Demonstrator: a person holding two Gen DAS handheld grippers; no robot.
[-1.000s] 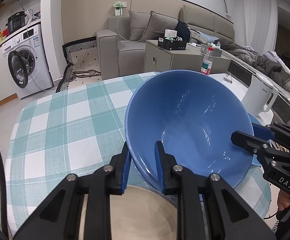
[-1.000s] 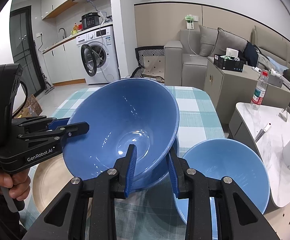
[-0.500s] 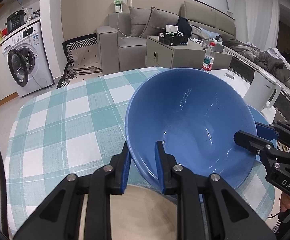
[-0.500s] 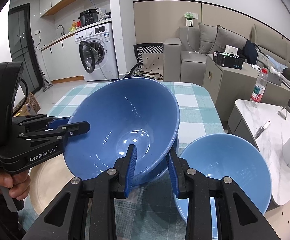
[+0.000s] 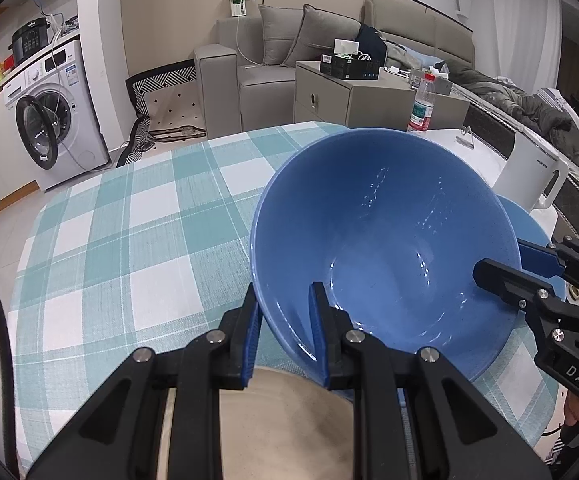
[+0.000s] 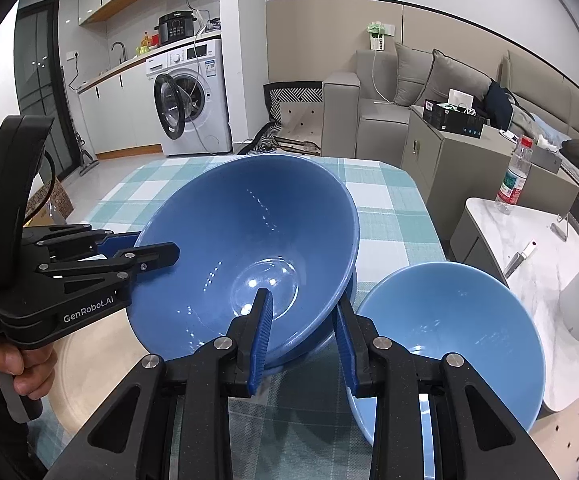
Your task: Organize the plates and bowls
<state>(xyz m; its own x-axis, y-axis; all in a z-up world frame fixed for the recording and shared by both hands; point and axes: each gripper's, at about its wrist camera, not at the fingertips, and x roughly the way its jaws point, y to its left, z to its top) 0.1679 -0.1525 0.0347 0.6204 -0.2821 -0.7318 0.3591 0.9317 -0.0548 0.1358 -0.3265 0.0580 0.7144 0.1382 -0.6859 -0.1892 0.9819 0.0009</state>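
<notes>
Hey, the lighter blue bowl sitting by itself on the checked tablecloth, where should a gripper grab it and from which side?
Grip the lighter blue bowl by its thin rim, one jaw inside and one outside, coming from above on the near side. It sits upright and open-topped, and its flaring wall is too wide to span. Its left side crowds the tilted darker blue bowl, held by both grippers.

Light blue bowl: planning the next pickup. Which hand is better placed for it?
Right, probably. The light bowl lies just beside the right gripper; the left gripper holds the big bowl on its far side.

The beige plate (image 5: 289, 420) lies half hidden – jaws and bowl (image 5: 385, 240) cover it
</notes>
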